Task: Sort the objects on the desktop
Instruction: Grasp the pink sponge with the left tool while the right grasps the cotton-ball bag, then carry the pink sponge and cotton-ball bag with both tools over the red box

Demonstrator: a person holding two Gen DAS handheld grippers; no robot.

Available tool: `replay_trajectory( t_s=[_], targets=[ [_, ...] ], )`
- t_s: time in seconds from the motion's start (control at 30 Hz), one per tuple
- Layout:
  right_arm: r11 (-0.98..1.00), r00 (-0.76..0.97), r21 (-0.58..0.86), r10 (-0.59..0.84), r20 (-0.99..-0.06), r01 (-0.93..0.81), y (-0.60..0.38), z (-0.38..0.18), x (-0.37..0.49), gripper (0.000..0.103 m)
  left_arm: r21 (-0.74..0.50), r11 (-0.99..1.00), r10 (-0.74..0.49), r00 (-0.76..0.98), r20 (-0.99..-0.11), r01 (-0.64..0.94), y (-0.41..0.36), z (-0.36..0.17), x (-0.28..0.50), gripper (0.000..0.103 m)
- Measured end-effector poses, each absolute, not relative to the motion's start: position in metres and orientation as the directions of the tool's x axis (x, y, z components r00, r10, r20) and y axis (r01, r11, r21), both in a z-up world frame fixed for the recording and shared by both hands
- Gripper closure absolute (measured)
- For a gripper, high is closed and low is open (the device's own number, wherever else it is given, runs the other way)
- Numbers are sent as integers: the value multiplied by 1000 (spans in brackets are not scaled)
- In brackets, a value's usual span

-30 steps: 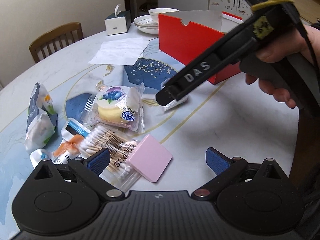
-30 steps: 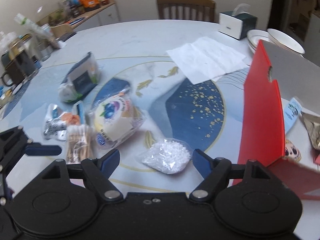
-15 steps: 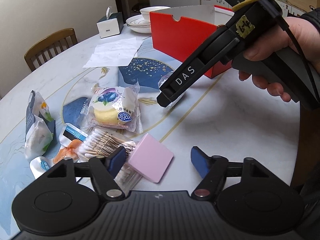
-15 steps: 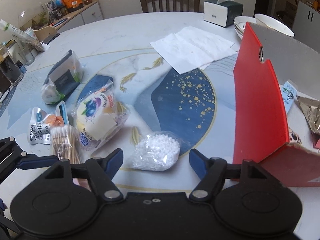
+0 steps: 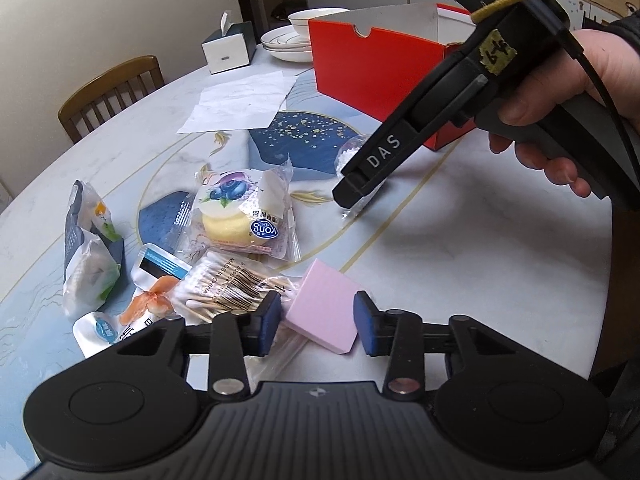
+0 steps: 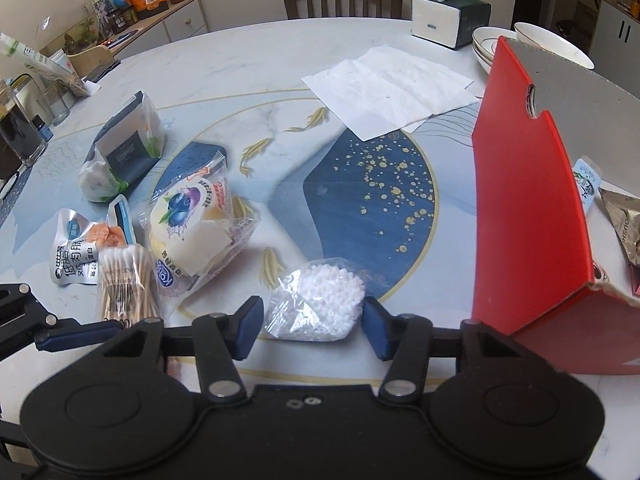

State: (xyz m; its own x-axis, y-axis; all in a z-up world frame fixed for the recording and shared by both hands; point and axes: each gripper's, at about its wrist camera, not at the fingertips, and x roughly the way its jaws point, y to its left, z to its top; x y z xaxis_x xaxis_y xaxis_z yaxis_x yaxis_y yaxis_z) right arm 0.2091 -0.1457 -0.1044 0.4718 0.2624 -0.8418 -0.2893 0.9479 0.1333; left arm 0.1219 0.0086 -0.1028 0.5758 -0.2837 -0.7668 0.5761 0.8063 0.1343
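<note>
Straddling a pink block [image 5: 322, 312], the left gripper [image 5: 316, 322] is keeping its fingers [image 5: 267, 323] parted, pads just beside the block's edges, contact unclear. The right gripper [image 6: 313, 328] is likewise standing open around a clear bag of white beads [image 6: 318, 310] lying on the table [image 6: 256, 80]. A red box [image 6: 528, 216] is standing to its right, with cotton swabs [image 6: 126, 284] and a blueberry cake packet [image 6: 192, 224] lying to its left.

Pink eraser [image 5: 322, 315]: flat square block, lying near table's front edge, one corner resting on cotton swab packet [image 5: 224, 286]. Clear bag of white beads [image 6: 316, 311]: lying flat near table's middle, just beside red box [image 6: 528, 216]. Blueberry cake packet [image 6: 192, 236], sealed, lying beside swabs toward table's left.
</note>
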Motion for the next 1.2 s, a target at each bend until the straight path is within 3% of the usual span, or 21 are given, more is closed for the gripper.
replay_trajectory(
  t_s=[0.37,1.1,1.2],
  targets=[
    [943,468,138,273,-840,-303,-155,-99,198,63,130,806,-300,588,-751,577,9,-97,118,84],
    [929,438,186,319,-841,-320,-182,-88,161,65,90,785,-340,548,-764,613,-22,-99,122,85],
    [932,439,185,314,-842,-311,-189,-88,159,65,90,786,-333,540,-773,612,-25,-103,125,78]
  ],
)
